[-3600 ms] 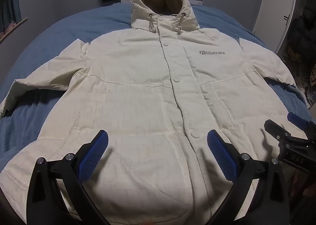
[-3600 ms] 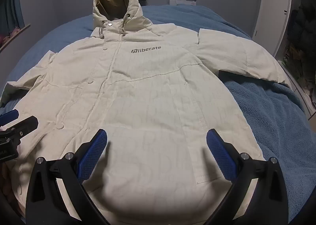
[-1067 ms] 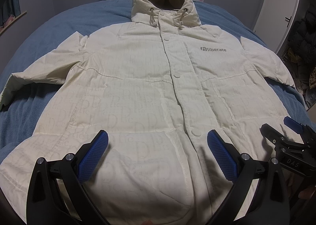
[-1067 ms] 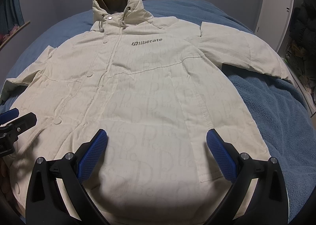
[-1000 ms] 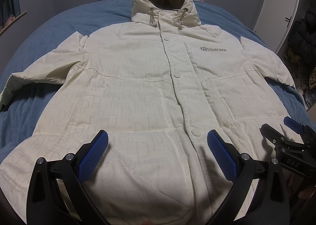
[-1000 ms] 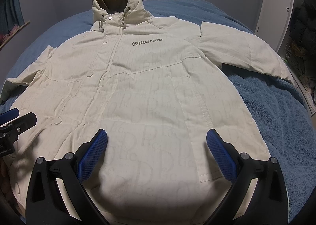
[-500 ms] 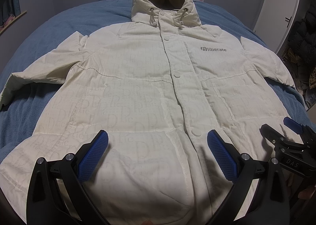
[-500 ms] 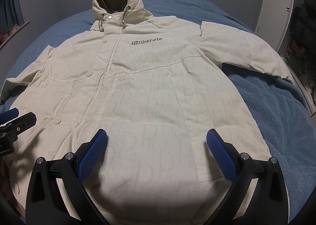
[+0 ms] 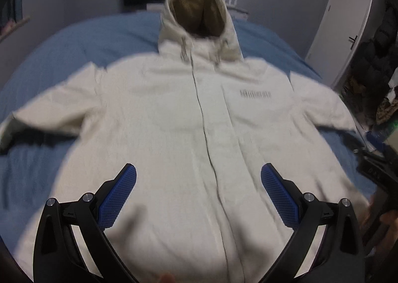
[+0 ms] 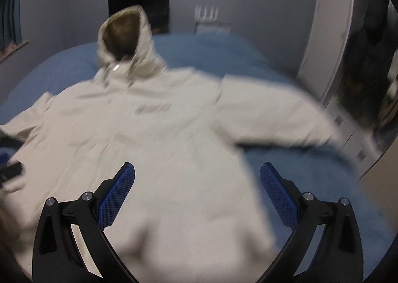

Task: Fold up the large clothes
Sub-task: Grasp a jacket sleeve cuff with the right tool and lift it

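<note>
Left gripper [image 9: 199,193] jaws spread wide, holding nothing, right gripper [image 10: 197,193] jaws likewise wide apart and empty, both views motion-blurred

You have one cream hooded padded jacket [image 9: 189,118], one blue blanket-covered bed [image 9: 74,41], and two black hand-held grippers with blue pads: the left hand-held gripper [image 9: 197,193] and the right hand-held gripper [image 10: 197,192].

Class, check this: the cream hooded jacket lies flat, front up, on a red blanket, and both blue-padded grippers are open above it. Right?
Not quite. The cream hooded jacket lies on a blue blanket, not red, as the left wrist view shows. The left gripper and right gripper are open.
</note>
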